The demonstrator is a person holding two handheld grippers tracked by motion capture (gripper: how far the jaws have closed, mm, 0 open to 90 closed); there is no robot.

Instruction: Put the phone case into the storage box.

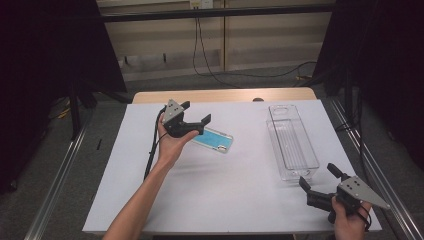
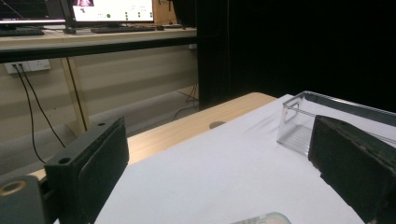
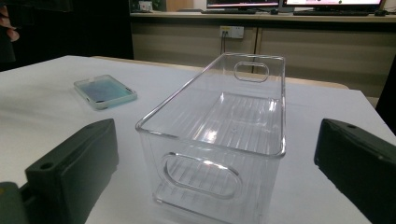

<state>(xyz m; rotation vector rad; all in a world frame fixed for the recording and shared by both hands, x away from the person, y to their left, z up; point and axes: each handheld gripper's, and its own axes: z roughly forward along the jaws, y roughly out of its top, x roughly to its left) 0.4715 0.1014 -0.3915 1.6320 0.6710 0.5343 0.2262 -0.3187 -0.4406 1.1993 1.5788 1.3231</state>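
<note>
A teal phone case [image 1: 216,140] lies flat on the white table cover [image 1: 225,190], left of centre. My left gripper [image 1: 196,112] hovers just above and left of it, open and empty. A clear plastic bin [image 1: 291,142] with handle cut-outs stands empty at the right, lengthwise. My right gripper [image 1: 320,177] is open near the front right corner, just short of the bin's near end. In the right gripper view the bin [image 3: 219,126] sits straight ahead of the open gripper [image 3: 217,140], with the case [image 3: 105,91] to the left. The left gripper view has the open gripper [image 2: 219,140], the bin [image 2: 299,126] and the case's edge [image 2: 261,218].
The wooden table edge [image 1: 225,95] shows past the white cover. Black curtains hang on both sides, and metal rails [image 1: 55,180] run along the floor. Cables [image 1: 205,55] hang from the back wall. A desk with monitors [image 2: 112,9] stands beyond the table.
</note>
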